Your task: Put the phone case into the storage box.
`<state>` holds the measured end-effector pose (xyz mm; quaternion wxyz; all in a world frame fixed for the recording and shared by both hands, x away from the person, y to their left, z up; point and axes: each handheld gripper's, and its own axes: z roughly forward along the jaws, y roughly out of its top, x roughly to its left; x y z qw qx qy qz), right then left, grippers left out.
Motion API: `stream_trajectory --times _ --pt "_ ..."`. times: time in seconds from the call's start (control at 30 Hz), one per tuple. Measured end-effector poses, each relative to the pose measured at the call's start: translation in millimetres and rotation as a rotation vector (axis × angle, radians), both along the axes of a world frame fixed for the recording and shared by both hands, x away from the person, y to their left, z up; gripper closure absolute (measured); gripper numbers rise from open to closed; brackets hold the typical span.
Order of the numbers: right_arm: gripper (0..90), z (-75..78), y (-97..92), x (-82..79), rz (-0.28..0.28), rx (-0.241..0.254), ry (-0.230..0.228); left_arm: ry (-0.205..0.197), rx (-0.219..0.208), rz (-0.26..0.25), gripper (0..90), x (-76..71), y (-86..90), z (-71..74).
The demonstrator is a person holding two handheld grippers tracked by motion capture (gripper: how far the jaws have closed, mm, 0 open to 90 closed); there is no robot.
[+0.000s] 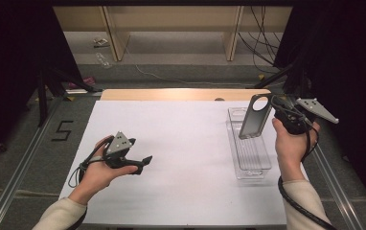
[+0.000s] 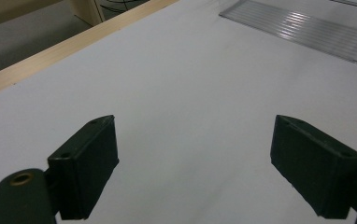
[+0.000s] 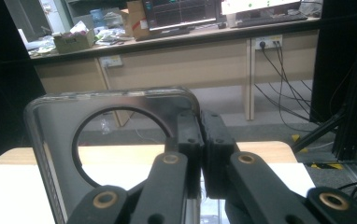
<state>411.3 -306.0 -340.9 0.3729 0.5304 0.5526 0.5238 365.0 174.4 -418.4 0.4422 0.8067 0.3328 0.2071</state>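
A dark, see-through phone case (image 1: 254, 120) with a big round hole near its top hangs upright over the far end of a clear plastic tray (image 1: 262, 168). My right gripper (image 1: 271, 109) is shut on the case's top corner. In the right gripper view the case (image 3: 55, 140) stands left of the gripper (image 3: 200, 135), whose jaws pinch its edge beside the hole. My left gripper (image 1: 145, 160) hovers low over the left part of the white table (image 1: 186, 143), pointing right. In the left gripper view it (image 2: 193, 158) stands open, with nothing between its pads.
The ribbed clear tray (image 2: 307, 28) lies on the table's right side, long axis running away from me. A wooden strip (image 1: 181, 94) borders the far edge. Beyond it are floor, cables and wooden shelf legs. Black stands flank both sides; a "5" mark (image 1: 62, 130) is on the floor at left.
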Motion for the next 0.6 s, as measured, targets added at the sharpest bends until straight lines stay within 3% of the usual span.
stream_trajectory --times 0.6 --pt "88.1 -0.4 0.1 8.2 -0.006 -0.013 0.003 0.0 0.0 0.0 14.6 0.3 0.5 -0.2"
